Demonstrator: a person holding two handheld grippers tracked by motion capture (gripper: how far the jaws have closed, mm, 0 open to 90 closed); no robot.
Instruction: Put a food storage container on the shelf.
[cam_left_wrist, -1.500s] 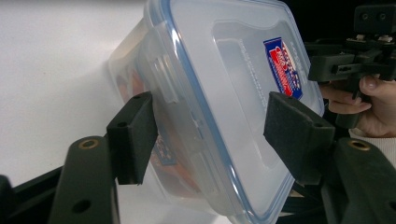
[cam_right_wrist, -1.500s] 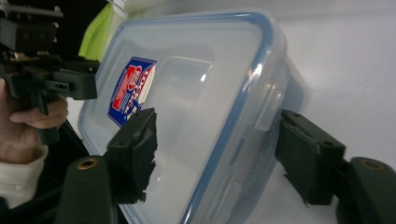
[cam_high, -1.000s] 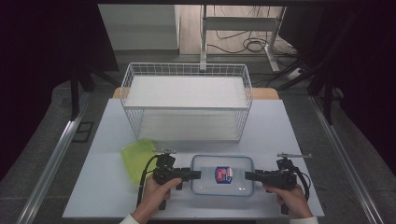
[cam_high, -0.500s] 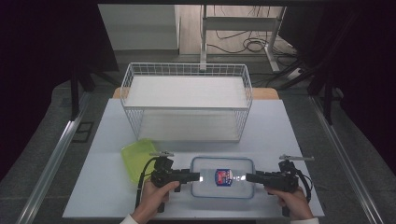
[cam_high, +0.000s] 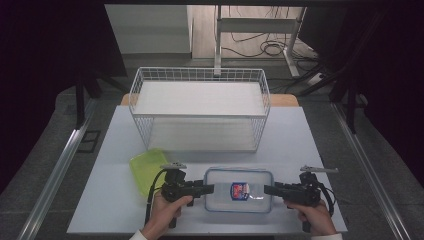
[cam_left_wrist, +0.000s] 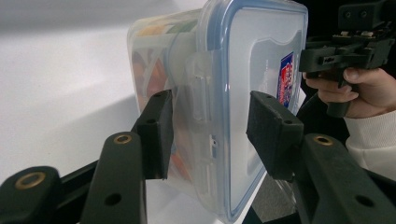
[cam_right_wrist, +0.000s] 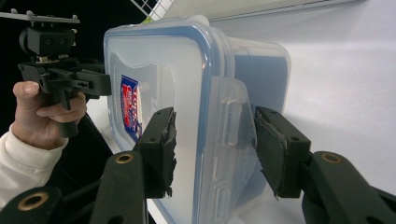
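Note:
A clear plastic box with a blue-rimmed lid and a red-and-blue sticker lies flat near the table's front edge. My left gripper points at its left end and my right gripper at its right end. In the left gripper view the jaws straddle the box's end and its latch flap; one pad is against the wall, the other stands off the lid. In the right gripper view the pads flank the flared latch flap without pressing. Both pairs of jaws have just been closing.
A white wire basket with a shelf stands at the table's middle back. A lime-green tray lies left of the box, behind my left gripper. The table's front edge runs just below the hands.

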